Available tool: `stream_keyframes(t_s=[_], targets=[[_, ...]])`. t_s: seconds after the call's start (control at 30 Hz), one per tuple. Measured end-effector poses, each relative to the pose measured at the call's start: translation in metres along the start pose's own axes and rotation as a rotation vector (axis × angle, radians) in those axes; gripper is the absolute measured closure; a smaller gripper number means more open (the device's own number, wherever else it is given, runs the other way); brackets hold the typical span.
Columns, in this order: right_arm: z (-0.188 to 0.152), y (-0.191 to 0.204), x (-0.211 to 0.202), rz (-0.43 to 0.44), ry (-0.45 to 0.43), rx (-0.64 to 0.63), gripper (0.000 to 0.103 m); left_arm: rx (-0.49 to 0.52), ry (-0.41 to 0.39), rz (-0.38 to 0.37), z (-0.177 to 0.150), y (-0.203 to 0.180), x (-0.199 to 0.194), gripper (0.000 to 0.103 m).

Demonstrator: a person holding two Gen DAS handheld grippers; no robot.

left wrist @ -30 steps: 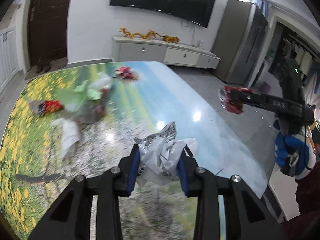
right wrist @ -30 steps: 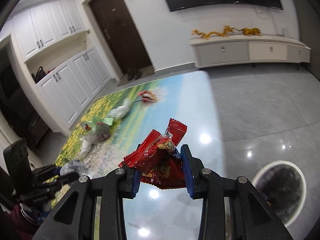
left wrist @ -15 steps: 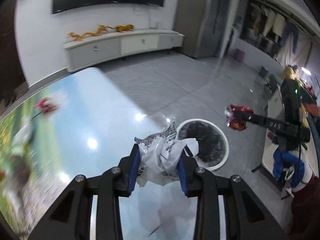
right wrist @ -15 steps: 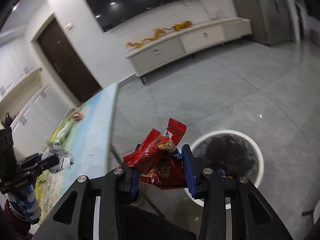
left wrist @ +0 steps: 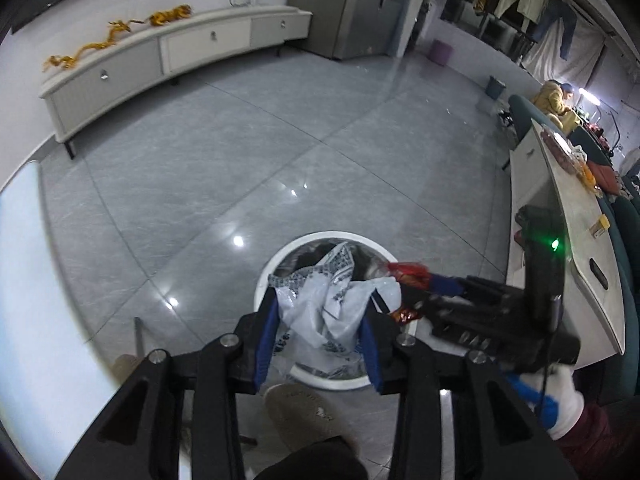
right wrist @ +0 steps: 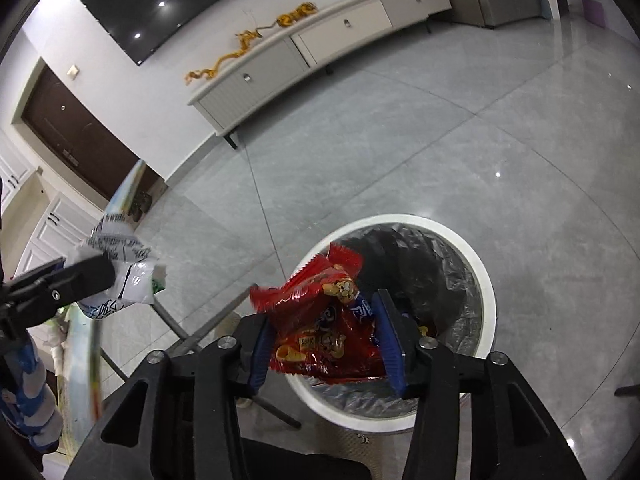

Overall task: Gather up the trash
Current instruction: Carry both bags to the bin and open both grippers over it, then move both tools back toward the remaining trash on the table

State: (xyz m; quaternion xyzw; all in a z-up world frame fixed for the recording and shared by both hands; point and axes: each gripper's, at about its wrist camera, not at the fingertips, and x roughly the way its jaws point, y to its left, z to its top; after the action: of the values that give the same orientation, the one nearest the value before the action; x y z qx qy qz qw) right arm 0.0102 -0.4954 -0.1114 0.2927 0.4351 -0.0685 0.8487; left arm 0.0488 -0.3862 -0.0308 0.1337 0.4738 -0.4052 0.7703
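Observation:
My left gripper (left wrist: 322, 312) is shut on a crumpled white plastic wrapper (left wrist: 328, 300) and holds it above the round white trash bin (left wrist: 268, 268) on the floor. My right gripper (right wrist: 326, 328) is shut on a red snack packet (right wrist: 320, 320) over the same bin (right wrist: 486, 280), which has a dark liner. The right gripper (left wrist: 416, 292) with the red packet (left wrist: 406, 270) shows in the left wrist view over the bin's right side. The left gripper (right wrist: 108, 276) with the white wrapper (right wrist: 120, 256) shows at the left of the right wrist view.
The table edge (left wrist: 24, 280) with its printed cover lies to the left, its metal legs (right wrist: 176, 324) near the bin. A slippered foot (left wrist: 308, 416) stands by the bin. A white TV cabinet (left wrist: 168, 48) lines the far wall. A white counter (left wrist: 568, 232) stands to the right.
Both grippers have swung away from the table to the floor bin, still holding their trash. The bin is now right below both.

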Motion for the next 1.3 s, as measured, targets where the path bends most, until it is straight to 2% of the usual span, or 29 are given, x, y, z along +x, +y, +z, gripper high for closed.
stream_keyframes(t_s=[0.3, 0.63, 0.87, 0.97, 1.3], targets=[[0.0, -0.025, 0.016, -0.031, 0.025, 0.041, 0.046, -0.033, 0.051, -0.046, 0.021, -0.013, 0.04, 0.048], [0.001, -0.028, 0.012, -0.056, 0.017, 0.048, 0.041, -0.043, 0.045, -0.055, 0.022, -0.009, 0.036, 0.044], [0.004, -0.022, -0.001, -0.061, -0.009, 0.039, 0.04, -0.05, -0.01, -0.052, 0.018, -0.009, 0.011, 0.043], [0.005, -0.018, -0.012, -0.064, -0.029, 0.032, 0.04, -0.057, -0.061, -0.042, 0.013, -0.007, -0.009, 0.044], [0.006, 0.019, -0.066, -0.065, -0.122, -0.03, 0.04, -0.045, -0.226, 0.049, -0.02, 0.007, -0.087, 0.044]])
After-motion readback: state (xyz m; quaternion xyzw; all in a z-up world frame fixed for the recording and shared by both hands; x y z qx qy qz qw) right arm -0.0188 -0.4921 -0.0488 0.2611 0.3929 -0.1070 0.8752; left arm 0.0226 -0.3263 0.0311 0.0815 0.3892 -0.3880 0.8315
